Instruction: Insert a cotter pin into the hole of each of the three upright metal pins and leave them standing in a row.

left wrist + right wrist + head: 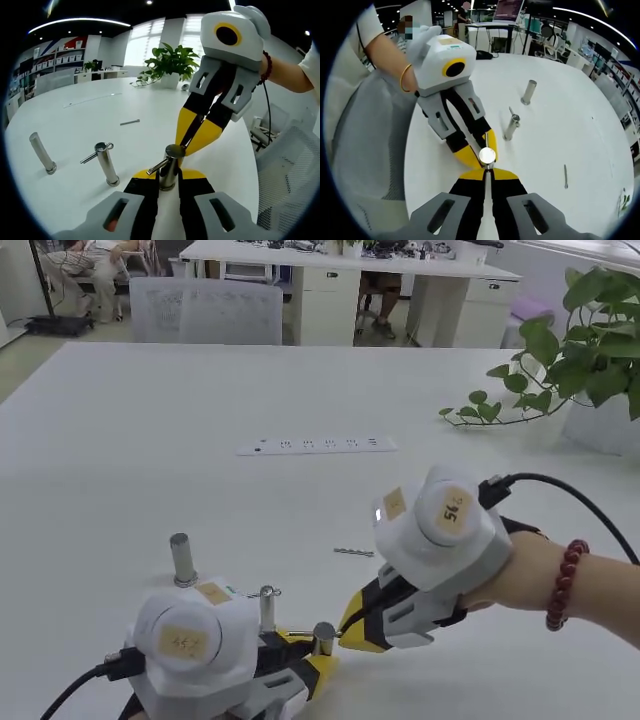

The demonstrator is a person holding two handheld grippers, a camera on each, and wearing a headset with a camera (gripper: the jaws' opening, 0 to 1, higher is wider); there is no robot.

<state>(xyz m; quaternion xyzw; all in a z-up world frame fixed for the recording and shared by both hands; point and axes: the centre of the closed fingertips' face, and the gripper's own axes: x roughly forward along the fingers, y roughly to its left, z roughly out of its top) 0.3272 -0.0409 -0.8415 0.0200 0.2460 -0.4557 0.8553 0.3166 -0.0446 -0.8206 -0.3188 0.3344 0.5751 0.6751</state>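
done: middle pin [267, 610] cottered | in hand: near pin [170, 172] clamped in left gripper [169, 176], cotter pin [156, 167] pinched in right gripper [487, 174] | pending: far-left pin [181, 558]

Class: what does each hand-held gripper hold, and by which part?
Left hand-held gripper: upright metal pin, by its lower shaft. Right hand-held gripper: cotter pin, by one end.

Left gripper [169, 177]: my jaws are clamped on the foot of the nearest upright pin [171, 165]. A cotter pin [158, 166] sticks out leftward from its head. The right gripper [191, 145] comes in from the upper right, yellow tips pinched together at that head. The middle pin [106, 164] carries a second cotter pin [94, 155]. The far-left pin [41, 152] stands apart. A loose cotter pin [130, 122] lies on the white table [75, 125].
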